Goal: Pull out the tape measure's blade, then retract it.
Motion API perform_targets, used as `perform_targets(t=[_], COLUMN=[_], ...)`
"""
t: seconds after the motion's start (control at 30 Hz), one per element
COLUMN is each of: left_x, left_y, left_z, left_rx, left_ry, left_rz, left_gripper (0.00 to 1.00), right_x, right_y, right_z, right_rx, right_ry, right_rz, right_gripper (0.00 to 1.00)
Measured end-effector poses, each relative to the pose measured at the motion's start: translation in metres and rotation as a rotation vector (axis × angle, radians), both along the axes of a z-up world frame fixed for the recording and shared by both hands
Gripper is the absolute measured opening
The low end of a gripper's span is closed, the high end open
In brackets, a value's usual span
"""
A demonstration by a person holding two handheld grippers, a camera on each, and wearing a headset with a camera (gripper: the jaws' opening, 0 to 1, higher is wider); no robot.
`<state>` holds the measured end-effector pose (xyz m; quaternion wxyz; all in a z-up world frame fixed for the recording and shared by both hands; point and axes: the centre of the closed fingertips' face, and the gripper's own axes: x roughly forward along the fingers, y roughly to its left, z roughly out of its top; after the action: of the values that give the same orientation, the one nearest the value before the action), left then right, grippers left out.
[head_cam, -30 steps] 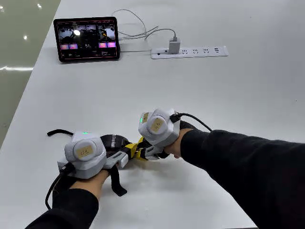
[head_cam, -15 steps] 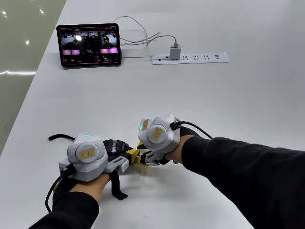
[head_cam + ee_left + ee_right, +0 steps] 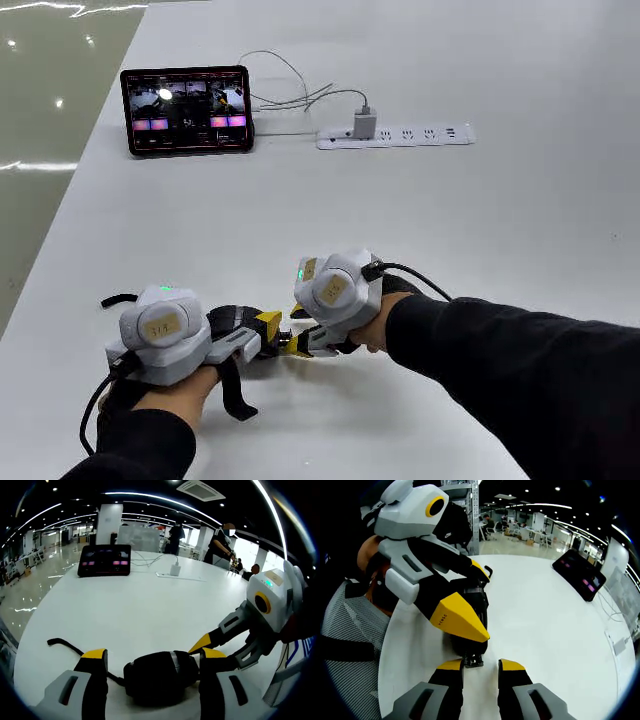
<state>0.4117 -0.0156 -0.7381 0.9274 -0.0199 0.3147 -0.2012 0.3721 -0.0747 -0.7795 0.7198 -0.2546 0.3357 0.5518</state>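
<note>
Tape measure (image 3: 160,677): black case lying on the white table (image 3: 420,230), bracketed by the jaws of the left gripper (image 3: 152,655); whether they clamp it cannot be told. Blade tab (image 3: 473,660): faces the right gripper (image 3: 481,665), just ahead of its jaws, off-centre towards one tip. Right jaws: slightly apart, empty. Likely pull axis: straight back along the right jaws, away from the case

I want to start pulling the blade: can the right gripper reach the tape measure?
Likely yes: the tape measure ends just ahead of the right gripper, fingers open, nothing between.
</note>
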Motion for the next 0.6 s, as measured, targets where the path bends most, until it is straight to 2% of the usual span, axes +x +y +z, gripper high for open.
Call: perform_targets(t=[0.33,0.43,0.57,0.6], left_x=[0.0,-0.002,-0.005,-0.008], left_y=[0.007,0.005,-0.001,-0.003], left_z=[0.004,0.004,0.006,0.005], left_rx=[-0.008,-0.005,0.015,0.018], left_ry=[-0.014,-0.011,-0.021,-0.013], left_rz=[0.004,-0.025,-0.085,-0.114], left_gripper=[0.79,0.84,0.92,0.93], right_x=[0.0,-0.001,-0.003,-0.004], right_y=[-0.006,-0.009,-0.014,-0.015], right_z=[0.01,0.015,0.016,0.018], right_rx=[0.033,0.074,0.082,0.089], right_ry=[-0.003,0.003,0.002,0.003], right_rz=[-0.044,-0.093,-0.114,-0.119], right_gripper=[0.25,0.26,0.28,0.29])
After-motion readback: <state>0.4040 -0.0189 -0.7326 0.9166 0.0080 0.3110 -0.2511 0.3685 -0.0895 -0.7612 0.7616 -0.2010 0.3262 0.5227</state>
